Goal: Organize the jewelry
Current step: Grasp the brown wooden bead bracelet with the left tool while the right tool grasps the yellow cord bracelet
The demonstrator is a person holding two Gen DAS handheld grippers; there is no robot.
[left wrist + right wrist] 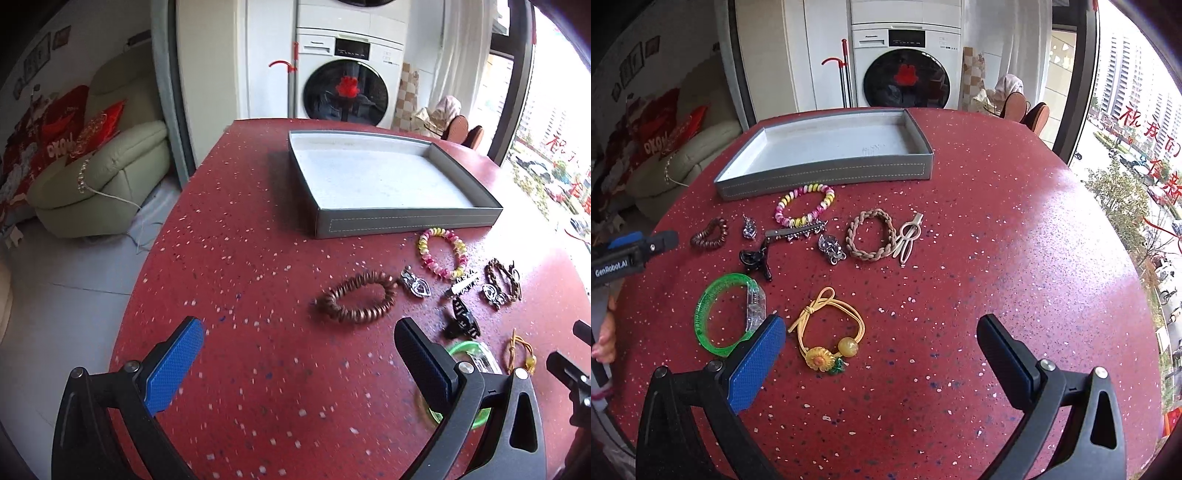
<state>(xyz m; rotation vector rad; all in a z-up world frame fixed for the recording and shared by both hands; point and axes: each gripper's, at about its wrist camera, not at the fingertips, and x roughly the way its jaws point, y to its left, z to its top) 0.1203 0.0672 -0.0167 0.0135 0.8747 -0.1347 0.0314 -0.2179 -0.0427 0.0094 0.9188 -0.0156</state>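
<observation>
A grey tray with a white lining stands empty at the back of the red table. Jewelry lies in front of it: a brown bead bracelet, a pink-yellow bracelet, a braided tan bracelet, a green bangle, a yellow sunflower hair tie, a black claw clip and silver charms. My left gripper is open, just short of the brown bracelet. My right gripper is open, empty, beside the sunflower tie.
The round red table drops off at the left toward a sofa and at the right toward a window. A washing machine stands behind the table. A beige hair clip lies next to the braided bracelet.
</observation>
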